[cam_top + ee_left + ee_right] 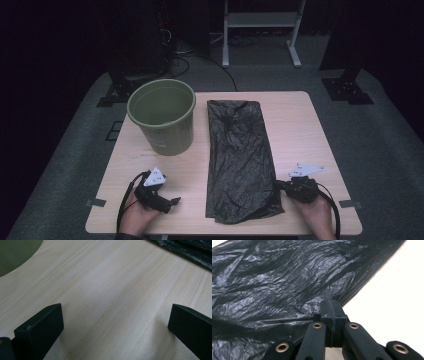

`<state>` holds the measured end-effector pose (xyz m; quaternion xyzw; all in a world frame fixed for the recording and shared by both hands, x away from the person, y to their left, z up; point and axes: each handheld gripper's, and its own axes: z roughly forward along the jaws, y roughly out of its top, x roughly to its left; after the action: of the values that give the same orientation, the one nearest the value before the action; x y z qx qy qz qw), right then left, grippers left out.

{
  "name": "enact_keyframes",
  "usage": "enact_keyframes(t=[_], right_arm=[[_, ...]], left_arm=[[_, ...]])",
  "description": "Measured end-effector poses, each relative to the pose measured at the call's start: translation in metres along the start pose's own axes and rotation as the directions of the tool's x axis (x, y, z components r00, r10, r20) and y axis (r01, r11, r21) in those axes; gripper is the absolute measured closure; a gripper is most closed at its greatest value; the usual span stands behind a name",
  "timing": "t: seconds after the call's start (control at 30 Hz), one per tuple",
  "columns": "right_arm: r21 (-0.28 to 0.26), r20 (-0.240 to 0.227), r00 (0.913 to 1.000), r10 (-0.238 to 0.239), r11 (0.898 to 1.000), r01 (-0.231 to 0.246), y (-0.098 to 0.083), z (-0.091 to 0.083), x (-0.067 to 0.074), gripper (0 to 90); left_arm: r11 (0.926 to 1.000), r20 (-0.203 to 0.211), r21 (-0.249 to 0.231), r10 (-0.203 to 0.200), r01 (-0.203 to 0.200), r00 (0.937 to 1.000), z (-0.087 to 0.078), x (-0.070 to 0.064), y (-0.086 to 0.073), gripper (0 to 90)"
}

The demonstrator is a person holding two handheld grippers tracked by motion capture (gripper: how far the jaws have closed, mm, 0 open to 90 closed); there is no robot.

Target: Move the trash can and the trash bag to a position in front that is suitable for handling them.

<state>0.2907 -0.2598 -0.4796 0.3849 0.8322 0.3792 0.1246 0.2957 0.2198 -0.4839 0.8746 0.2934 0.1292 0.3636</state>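
A crumpled black plastic bag (237,150) lies flat along the middle of the wooden table (300,130). An olive-green bin (162,117) stands upright and empty to the bag's left. My right gripper (279,185) is at the bag's near right edge. In the right gripper view its jaws (331,308) are pressed together on the bag's (274,277) edge, and wrinkles run toward the pinch. My left gripper (172,202) rests near the table's front left, open, with bare wood between its jaws (115,315). The bin (15,252) and the bag (190,250) sit at that view's top corners.
A white metal frame (260,22) and dark stands on a grey floor lie beyond the table's far edge. Bare wood shows right of the bag (392,302) and between the bin and the left gripper. Grey tape tabs (95,202) mark the front corners.
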Motion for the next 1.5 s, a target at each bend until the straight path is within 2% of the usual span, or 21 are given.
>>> enact_keyframes(t=[0.5,0.8,0.97,1.0,1.03,1.1,1.17,1.27,1.43,1.47,1.5], right_arm=[[-0.007,0.101,0.9938,0.045,0.999,-0.045,-0.009,-0.025,-0.024,90.0],[0.0,0.165,0.9832,0.078,0.997,-0.079,-0.021,-0.044,-0.043,90.0],[-0.005,0.184,0.9778,0.101,0.995,-0.101,-0.029,-0.053,-0.049,89.7],[-0.01,0.182,0.9783,0.1,0.995,-0.1,-0.029,-0.054,-0.049,81.3],[-0.009,0.168,0.9803,0.104,0.995,-0.103,-0.027,-0.056,-0.049,76.6],[-0.039,0.159,0.9817,0.105,0.994,-0.1,-0.021,-0.059,-0.045,64.0],[-0.055,0.147,0.9839,0.102,0.994,-0.095,-0.013,-0.057,-0.041,55.7],[-0.052,0.115,0.9898,0.084,0.996,-0.078,-0.002,-0.048,-0.034,48.9],[-0.007,0.082,0.9956,0.047,0.999,-0.047,0.013,-0.024,-0.023,46.1],[-0.007,0.082,0.9956,0.047,0.999,-0.047,0.013,-0.024,-0.023,46.1],[0.009,0.074,0.9966,0.036,0.999,-0.037,0.019,-0.015,-0.02,45.0]], left_arm=[[1.0,0.0,0.0,0.0,0.0,1.0,0.0,0.0,0.0,0.0],[1.0,0.0,0.0,0.0,0.0,1.0,0.0,0.0,0.0,0.0],[1.0,0.0,0.0,0.0,0.0,1.0,0.0,0.0,0.0,0.0],[1.0,0.0,0.0,0.0,0.0,1.0,0.0,0.0,0.0,0.0],[1.0,0.0,0.0,0.0,0.0,1.0,0.0,0.0,0.0,0.0],[1.0,0.0,0.0,0.0,0.0,1.0,0.0,0.0,0.0,0.0],[1.0,0.0,0.0,0.0,0.0,1.0,0.0,0.0,0.0,0.0],[1.0,0.0,0.0,0.0,0.0,1.0,0.0,0.0,0.0,0.0],[1.0,0.0,0.0,0.0,0.0,1.0,0.0,0.0,0.0,0.0],[1.0,0.0,0.0,0.0,0.0,1.0,0.0,0.0,0.0,0.0],[1.0,0.0,0.0,0.0,0.0,1.0,0.0,0.0,0.0,0.0]])
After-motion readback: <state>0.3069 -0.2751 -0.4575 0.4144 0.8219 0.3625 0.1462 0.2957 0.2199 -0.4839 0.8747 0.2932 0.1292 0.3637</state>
